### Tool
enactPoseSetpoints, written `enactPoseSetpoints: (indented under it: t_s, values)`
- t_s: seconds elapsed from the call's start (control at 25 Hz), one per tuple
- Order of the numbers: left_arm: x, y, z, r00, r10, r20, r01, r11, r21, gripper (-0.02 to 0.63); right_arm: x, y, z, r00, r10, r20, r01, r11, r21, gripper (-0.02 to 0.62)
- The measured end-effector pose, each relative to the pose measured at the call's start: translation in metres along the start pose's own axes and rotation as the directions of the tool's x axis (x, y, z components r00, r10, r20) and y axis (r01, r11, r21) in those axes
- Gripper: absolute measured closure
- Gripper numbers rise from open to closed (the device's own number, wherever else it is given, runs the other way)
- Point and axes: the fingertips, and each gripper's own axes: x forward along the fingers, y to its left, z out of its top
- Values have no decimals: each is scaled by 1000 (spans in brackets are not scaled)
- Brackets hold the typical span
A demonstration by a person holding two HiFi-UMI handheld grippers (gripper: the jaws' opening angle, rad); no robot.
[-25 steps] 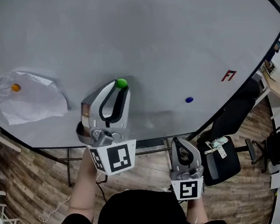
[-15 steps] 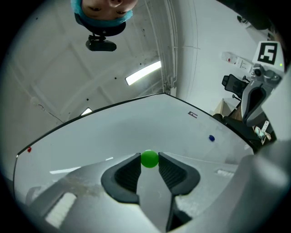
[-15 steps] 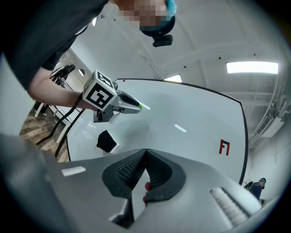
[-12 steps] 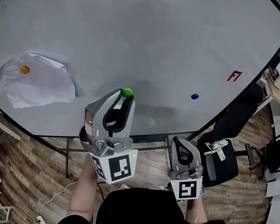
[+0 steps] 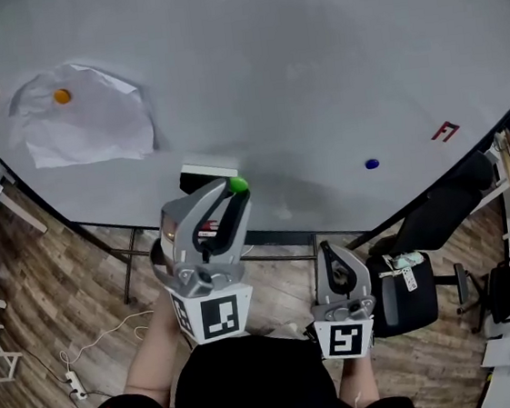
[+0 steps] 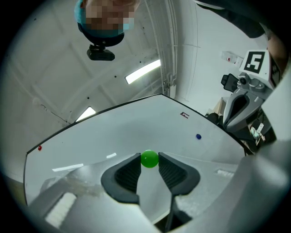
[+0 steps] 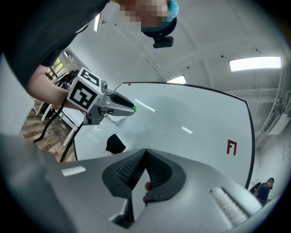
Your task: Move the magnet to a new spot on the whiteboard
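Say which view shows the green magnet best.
The left gripper view: the green magnet sits centred and close, pinched in the left tongs. The head view shows it small at the tongs' end; the right gripper view, a distant speck.

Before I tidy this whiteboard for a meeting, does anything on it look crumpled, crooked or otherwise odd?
The paper sheet at the whiteboard's left end is crumpled and sits askew, pinned by one orange magnet. Nothing else on the board looks damaged.
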Motion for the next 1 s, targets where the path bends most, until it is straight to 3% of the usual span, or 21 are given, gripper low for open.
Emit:
enactPoseSetpoints:
  t_s: [1.0]
  values:
    - [-39,-42,-21,1000,-2,-25,2,1000,-2,476,-1,3,-9,999,53,-12,-53,998,-17,594]
